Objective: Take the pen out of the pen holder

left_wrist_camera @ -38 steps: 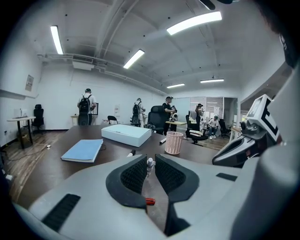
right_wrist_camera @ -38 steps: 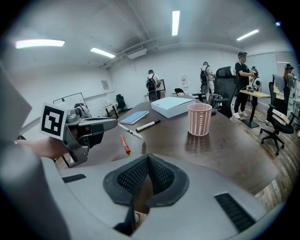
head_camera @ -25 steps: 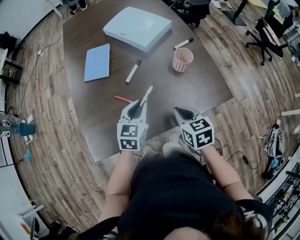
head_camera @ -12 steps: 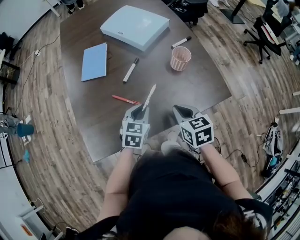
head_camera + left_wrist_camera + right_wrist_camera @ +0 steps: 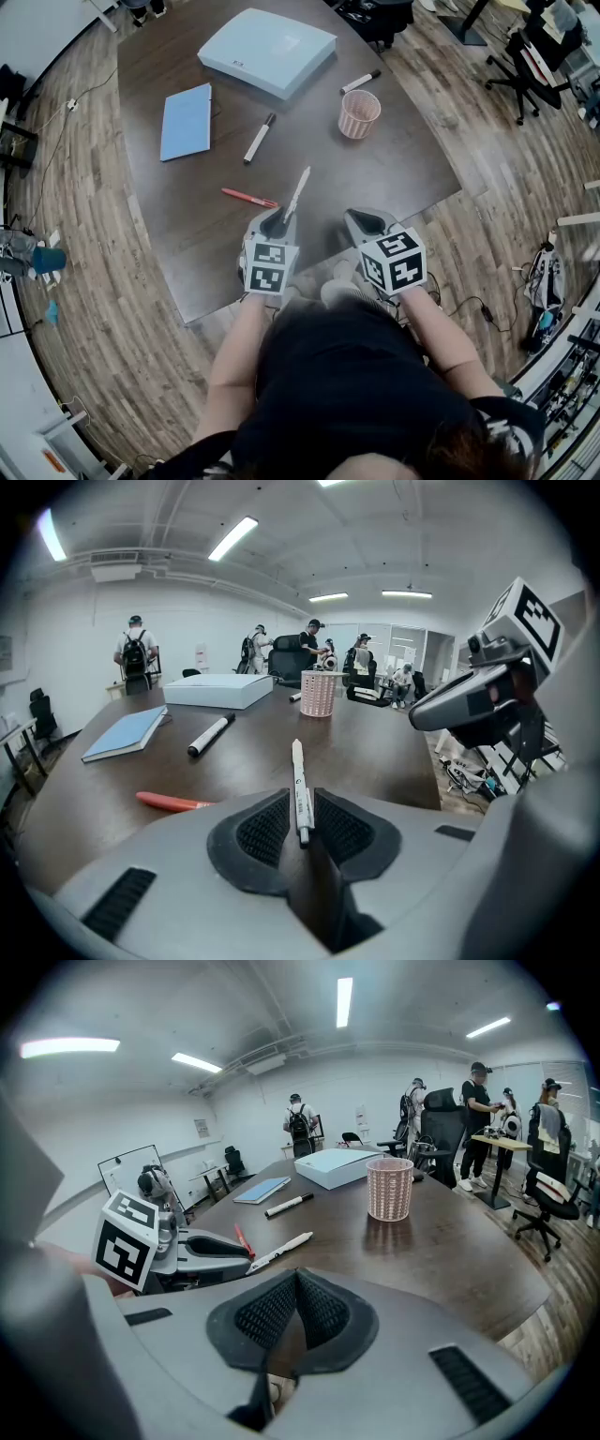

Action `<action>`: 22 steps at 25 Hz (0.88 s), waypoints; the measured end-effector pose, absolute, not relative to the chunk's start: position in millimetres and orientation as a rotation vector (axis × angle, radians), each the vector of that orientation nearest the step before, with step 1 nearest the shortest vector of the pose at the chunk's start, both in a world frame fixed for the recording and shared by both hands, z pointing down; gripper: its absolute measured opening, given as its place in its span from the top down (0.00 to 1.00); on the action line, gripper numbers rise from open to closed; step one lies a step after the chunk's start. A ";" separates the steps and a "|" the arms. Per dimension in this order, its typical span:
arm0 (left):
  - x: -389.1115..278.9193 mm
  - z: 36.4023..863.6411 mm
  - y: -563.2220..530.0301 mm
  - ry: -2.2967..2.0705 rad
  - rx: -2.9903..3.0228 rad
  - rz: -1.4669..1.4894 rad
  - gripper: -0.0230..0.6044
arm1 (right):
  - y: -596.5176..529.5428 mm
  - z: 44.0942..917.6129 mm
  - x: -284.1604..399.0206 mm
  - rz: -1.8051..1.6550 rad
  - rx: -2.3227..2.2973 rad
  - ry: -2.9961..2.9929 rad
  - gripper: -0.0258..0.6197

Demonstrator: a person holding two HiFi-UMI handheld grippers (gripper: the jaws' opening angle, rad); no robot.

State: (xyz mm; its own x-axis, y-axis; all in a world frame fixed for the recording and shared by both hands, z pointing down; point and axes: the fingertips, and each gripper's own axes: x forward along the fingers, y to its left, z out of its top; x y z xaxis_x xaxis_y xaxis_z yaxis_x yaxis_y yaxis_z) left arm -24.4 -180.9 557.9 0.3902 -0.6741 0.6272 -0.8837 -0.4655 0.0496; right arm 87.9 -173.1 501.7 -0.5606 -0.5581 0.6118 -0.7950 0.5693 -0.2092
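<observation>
Dark table [image 5: 375, 178] — pen [image 5: 298, 192] out of holder [image 5: 360, 113], its end between pads of left gripper [image 5: 280, 216], jaws opening. Right gripper [image 5: 362, 218] closed, empty. Probably light, stiff, slick — best pinched mid-barrel.

Dark table [image 5: 394, 178], notebook [image 5: 186, 123], box [image 5: 267, 52], marker [image 5: 260, 139], pen holder [image 5: 360, 113]
</observation>
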 end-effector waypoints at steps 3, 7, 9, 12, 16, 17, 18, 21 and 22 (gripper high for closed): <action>-25.2 555.3 -180.5 -1.350 2.280 0.760 0.80 | -172.4 501.1 88.1 0.651 1.086 -2.317 0.93; -31.3 545.3 -182.2 -1.394 2.280 0.724 0.84 | -173.0 500.7 89.4 0.647 1.090 -2.320 0.93; -36.4 538.8 -183.2 -1.420 2.274 0.699 0.85 | -173.3 500.5 90.3 0.645 1.094 -2.321 0.93; -43.9 526.1 -185.7 -1.457 2.267 0.654 0.87 | -174.2 498.6 91.5 0.642 1.102 -2.322 0.93; -51.4 508.1 -188.4 -1.495 2.257 0.593 0.89 | -177.0 494.7 93.2 0.635 1.111 -2.326 0.93; -53.2 503.8 -188.6 -1.503 2.255 0.581 0.89 | -177.7 493.7 93.6 0.632 1.114 -2.328 0.93; -54.9 499.2 -188.7 -1.511 2.254 0.568 0.89 | -178.2 492.6 94.0 0.629 1.117 -2.329 0.93; -59.2 486.0 -188.3 -1.529 2.253 0.529 0.90 | -179.7 489.2 95.1 0.622 1.125 -2.335 0.93; -60.5 482.0 -188.2 -1.533 2.252 0.517 0.90 | -180.4 488.0 95.0 0.620 1.127 -2.337 0.93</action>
